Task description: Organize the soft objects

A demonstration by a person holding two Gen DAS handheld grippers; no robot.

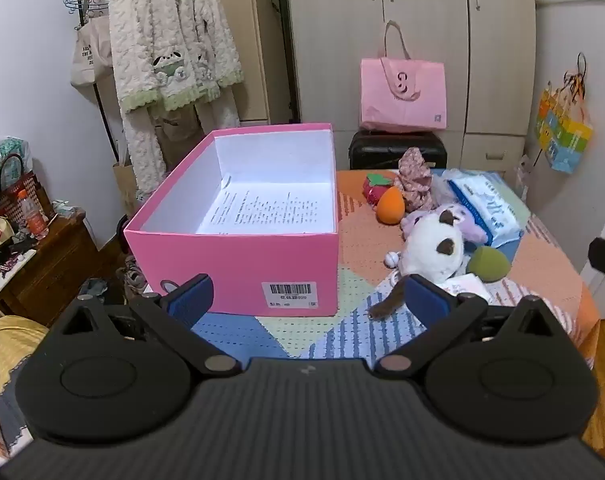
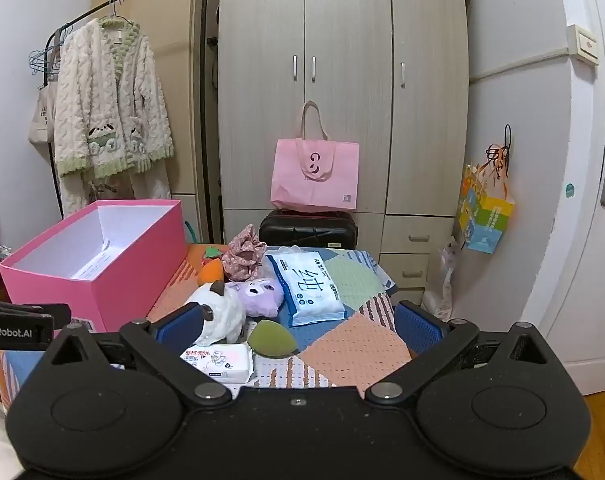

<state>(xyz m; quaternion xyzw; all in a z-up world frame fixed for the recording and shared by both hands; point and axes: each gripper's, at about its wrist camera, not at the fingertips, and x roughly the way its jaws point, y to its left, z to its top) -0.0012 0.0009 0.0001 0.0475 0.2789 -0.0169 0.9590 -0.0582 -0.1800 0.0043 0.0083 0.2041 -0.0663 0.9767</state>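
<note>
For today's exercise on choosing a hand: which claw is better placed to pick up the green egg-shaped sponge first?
Right, probably. The right claw stands open with the green sponge between its fingers; the open left claw faces the pink box.

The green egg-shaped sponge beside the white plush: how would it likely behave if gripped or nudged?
The green egg-shaped sponge looks matte and foamy, so it would probably squash between pads and weigh little. Its rounded body lying on the patchwork cloth suggests it may roll or wobble if nudged, though the textured fabric might slow it.
</note>
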